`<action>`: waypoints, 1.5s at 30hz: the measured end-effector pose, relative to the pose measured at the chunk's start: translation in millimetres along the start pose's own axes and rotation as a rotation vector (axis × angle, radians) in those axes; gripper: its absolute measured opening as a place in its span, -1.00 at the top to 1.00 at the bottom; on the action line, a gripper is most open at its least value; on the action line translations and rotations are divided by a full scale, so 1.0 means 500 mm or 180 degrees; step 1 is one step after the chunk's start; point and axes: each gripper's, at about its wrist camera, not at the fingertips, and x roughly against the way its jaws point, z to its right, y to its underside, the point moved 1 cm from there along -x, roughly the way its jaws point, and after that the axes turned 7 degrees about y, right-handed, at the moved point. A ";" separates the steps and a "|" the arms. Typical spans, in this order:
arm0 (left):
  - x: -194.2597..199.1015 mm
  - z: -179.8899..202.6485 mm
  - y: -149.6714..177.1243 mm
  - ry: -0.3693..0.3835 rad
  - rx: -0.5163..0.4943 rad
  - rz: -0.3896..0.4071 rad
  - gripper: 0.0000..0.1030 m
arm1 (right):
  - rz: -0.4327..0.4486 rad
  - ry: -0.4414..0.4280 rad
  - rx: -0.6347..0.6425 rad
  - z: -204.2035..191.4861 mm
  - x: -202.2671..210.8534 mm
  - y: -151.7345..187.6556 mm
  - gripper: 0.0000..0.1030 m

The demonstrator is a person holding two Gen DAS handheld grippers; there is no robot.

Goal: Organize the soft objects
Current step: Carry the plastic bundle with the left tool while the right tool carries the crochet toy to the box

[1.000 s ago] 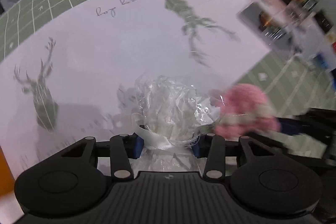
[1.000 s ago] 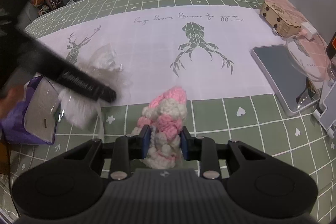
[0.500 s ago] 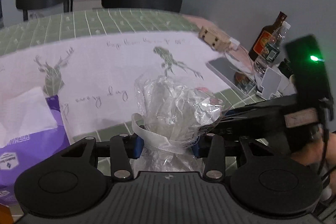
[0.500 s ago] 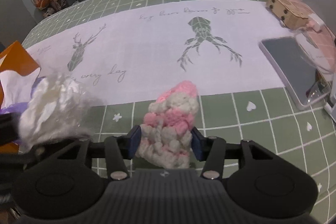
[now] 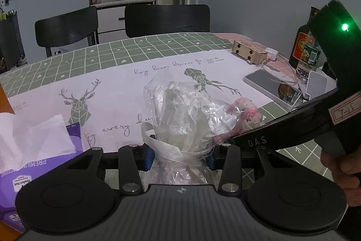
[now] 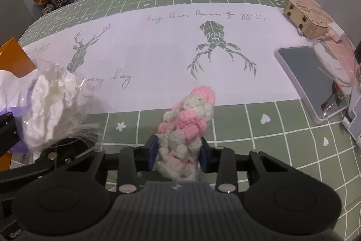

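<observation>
1. Gripping a clear cellophane bundle (image 5: 185,119) tied with a white ribbon (image 5: 167,150), the left gripper (image 5: 180,156) had its blue pads pressed against the bundle's gathered neck
2. The bundle was carried above the table (image 5: 126,51), its crinkled top standing up in front of the white printed runner (image 5: 126,92)
3. The right gripper (image 6: 178,156) clasped a pink and white yarn piece (image 6: 187,125); its jaws had just been closing, with the yarn between the blue pads
4. The yarn piece stood upright out of the jaws, over the green checked cloth just short of the runner's near edge
5. In the right wrist view the bundle appeared at the left, near the yarn piece but apart from it
6. A purple tissue pack (image 5: 27,171) with white tissue sticking out lay at the left edge of the table
7. A tablet (image 6: 311,80) and a small cardboard box (image 6: 304,17) lay at the table's right side
</observation>
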 end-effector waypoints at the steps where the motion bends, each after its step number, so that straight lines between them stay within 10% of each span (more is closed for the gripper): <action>1: -0.002 0.001 0.001 0.0020 0.0009 -0.0008 0.05 | 0.0007 0.0013 0.0003 0.000 0.002 0.002 0.33; 19: 0.036 -0.008 -0.038 -0.0017 0.0257 0.0180 0.05 | 0.0123 0.0223 -0.0329 0.045 0.021 -0.001 0.38; 25: 0.150 -0.044 -0.101 -0.0081 0.0138 0.0504 0.05 | 0.0595 0.0354 -0.0548 0.026 0.116 -0.021 0.37; 36: 0.375 -0.277 -0.101 -0.0929 0.0198 0.0756 0.05 | 0.1595 -0.0707 -0.0031 -0.281 0.351 -0.101 0.37; 45: 0.399 -0.472 -0.069 -0.1495 0.0501 0.0456 0.05 | 0.1233 -0.1345 0.0476 -0.537 0.275 -0.135 0.37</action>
